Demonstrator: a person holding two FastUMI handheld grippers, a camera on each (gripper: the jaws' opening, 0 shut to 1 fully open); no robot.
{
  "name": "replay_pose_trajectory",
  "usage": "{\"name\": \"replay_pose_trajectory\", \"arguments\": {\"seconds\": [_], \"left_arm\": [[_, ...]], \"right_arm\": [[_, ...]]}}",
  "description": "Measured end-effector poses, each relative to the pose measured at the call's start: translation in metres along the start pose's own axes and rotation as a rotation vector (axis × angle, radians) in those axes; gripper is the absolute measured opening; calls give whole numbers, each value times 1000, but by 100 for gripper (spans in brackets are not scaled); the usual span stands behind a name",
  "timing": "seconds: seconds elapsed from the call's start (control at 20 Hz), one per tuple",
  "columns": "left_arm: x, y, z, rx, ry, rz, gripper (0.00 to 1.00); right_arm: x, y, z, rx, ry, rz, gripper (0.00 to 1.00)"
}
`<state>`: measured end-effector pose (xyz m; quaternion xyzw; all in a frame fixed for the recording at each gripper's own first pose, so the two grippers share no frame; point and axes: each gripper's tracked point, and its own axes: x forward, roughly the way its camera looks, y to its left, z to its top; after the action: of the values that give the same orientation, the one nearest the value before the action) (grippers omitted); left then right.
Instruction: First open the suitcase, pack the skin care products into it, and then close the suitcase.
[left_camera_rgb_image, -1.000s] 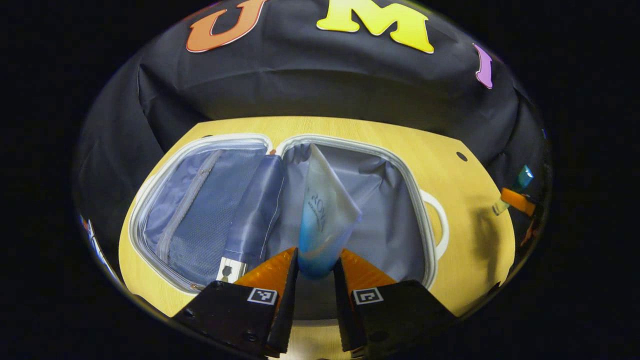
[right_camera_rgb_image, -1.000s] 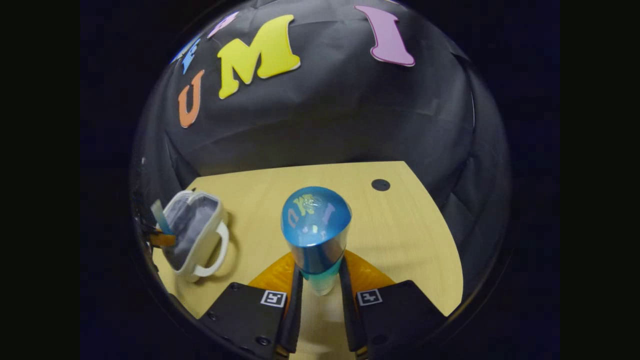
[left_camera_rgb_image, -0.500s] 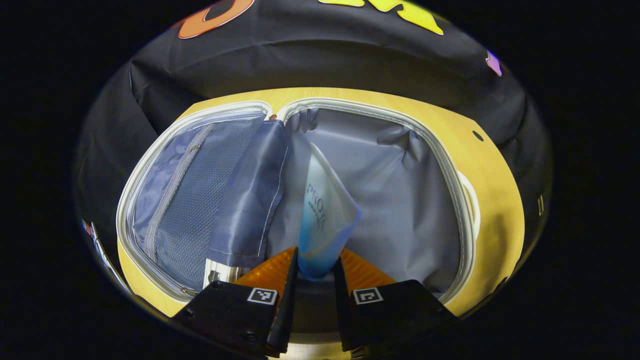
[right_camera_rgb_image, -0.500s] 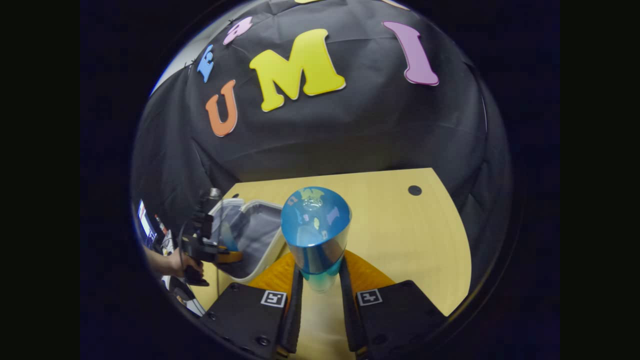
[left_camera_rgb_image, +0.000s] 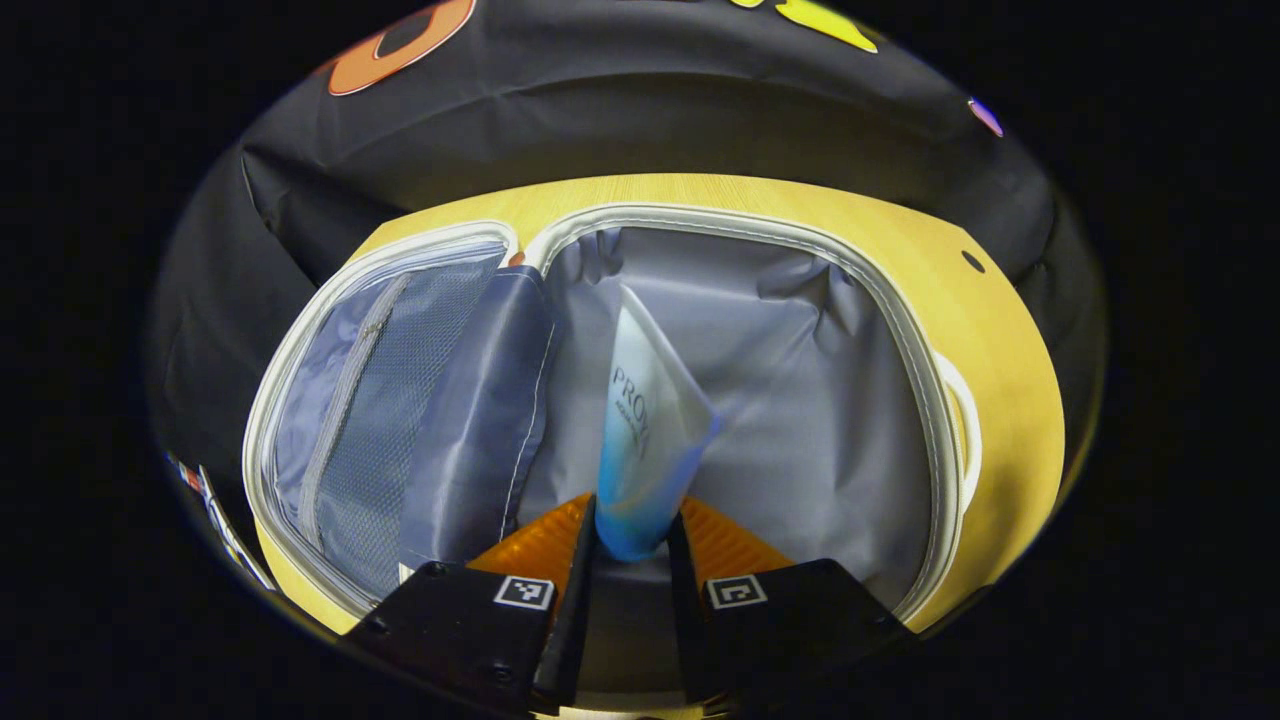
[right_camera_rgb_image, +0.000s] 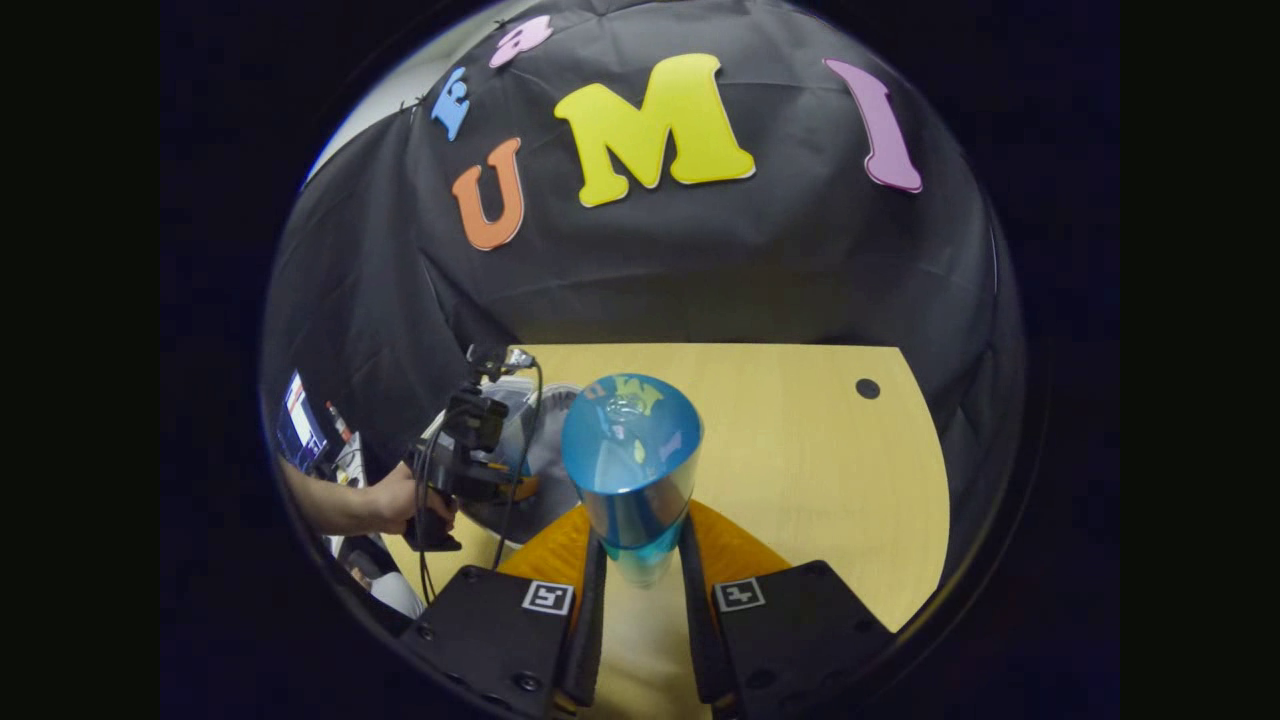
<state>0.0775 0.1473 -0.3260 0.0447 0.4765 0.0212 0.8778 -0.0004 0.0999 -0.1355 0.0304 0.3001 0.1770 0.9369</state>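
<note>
The suitcase (left_camera_rgb_image: 905, 330) lies open on the table, white-rimmed with grey lining; its left half has a mesh zip pocket (left_camera_rgb_image: 370, 400). My left gripper (left_camera_rgb_image: 628, 545) is shut on a white-to-blue skin care tube (left_camera_rgb_image: 645, 430), held over the right half of the suitcase. My right gripper (right_camera_rgb_image: 640, 570) is shut on a blue-capped bottle (right_camera_rgb_image: 630, 455), held above the table to the right of the suitcase (right_camera_rgb_image: 550, 480). In the right gripper view the left gripper (right_camera_rgb_image: 460, 460) and the hand (right_camera_rgb_image: 395, 500) holding it hover over the suitcase.
The yellow wooden table (right_camera_rgb_image: 790, 470) stretches bare to the right of the suitcase, with a small dark hole (right_camera_rgb_image: 867, 388) near its far right corner. The black cloth wall stands close behind. A loose lining flap (left_camera_rgb_image: 490, 400) lies along the suitcase hinge.
My left gripper has moved forward and lower over the open suitcase with the tube. My right gripper has turned left with the bottle, bringing the left gripper and hand closer in view.
</note>
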Motion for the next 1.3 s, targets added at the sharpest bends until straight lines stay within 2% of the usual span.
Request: {"name": "replay_pose_trajectory", "arguments": {"seconds": [0.25,0.5,0.6,0.7,0.75,0.8,0.9,1.0,1.05,1.1,1.3], "left_arm": [[7,-5,1,27,27,8,45],[2,-2,-4,-38,16,-12,49],[-12,-3,-2,-84,-16,-50,69],[-36,3,7,-108,-102,-71,80],[-53,11,13,-115,-159,-70,83],[-70,20,15,-117,-208,-65,91],[-96,43,10,-123,-268,-27,99],[-116,66,-2,-147,-294,2,99],[-123,74,-10,-171,-293,10,99],[-128,82,-20,-205,-291,13,99],[-139,113,-62,-325,-255,15,99]], "right_arm": [[-3,4,0,-20,1,-2,35],[11,10,-7,-11,38,4,35],[30,22,-11,-8,78,28,34],[56,44,-11,-13,107,70,34],[70,58,-12,-15,125,91,35],[85,75,-13,-18,144,120,35],[120,109,-20,-31,193,156,34],[159,136,-39,-72,253,164,35],[180,144,-52,-90,281,155,32],[197,147,-63,-96,312,133,35],[228,153,-93,2,398,74,35]]}}
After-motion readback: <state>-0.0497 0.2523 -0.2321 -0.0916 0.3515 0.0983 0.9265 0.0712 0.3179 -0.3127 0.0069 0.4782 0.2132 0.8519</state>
